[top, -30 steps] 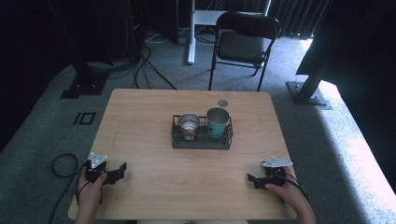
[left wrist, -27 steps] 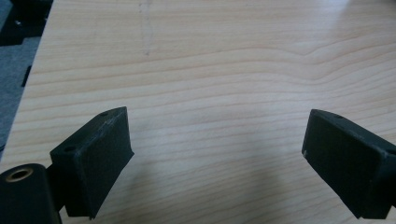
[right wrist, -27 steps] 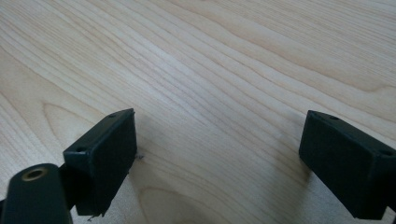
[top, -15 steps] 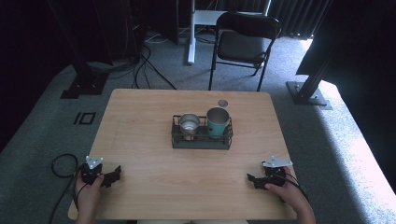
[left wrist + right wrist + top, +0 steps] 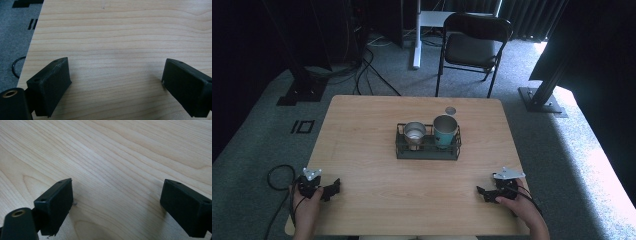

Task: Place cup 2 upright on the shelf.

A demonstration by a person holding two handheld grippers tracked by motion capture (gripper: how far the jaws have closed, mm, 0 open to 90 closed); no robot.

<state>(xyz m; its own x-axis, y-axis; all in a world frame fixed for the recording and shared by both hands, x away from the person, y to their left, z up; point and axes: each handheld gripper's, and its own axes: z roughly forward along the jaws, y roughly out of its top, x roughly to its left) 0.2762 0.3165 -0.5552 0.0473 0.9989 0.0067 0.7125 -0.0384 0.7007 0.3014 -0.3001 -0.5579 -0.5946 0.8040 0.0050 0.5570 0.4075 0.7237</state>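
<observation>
Hands are resting at the near corners of the worktop (image 5: 362,130), each one holding a tool flat on the wood. The left tool (image 5: 333,187) is sitting by the near-left edge with its jaws standing apart and nothing between them; they have just been opening a little further. In the left gripper view only bare wood grain is lying between the two black pads, and the grey carpet is showing past the worktop's edge. The right tool (image 5: 481,192) is sitting by the near-right edge, likewise spread wide and empty, with plain wood running between its jaws in the right gripper view.

Both tools are pointing inward toward the middle of the worktop, which reads as a waiting pose: set down well clear of the work and aimed so that either can go forward without crossing the other.

The things nearest to them are sitting well apart from both, around the centre: a dark wire rack (image 5: 428,150) is carrying two cups side by side. A metal cup (image 5: 414,134) is standing upright in the left part and a teal cup (image 5: 445,130) is standing upright in the right part, taller than its neighbour. The rack's low walls are probably keeping the cups from sliding or tipping, so each would need lifting straight up to clear them. A small round disc (image 5: 450,110) is lying just behind the rack on the wood; whether it is a lid I cannot tell.

A black folding chair (image 5: 474,47) is standing beyond the far edge.
</observation>
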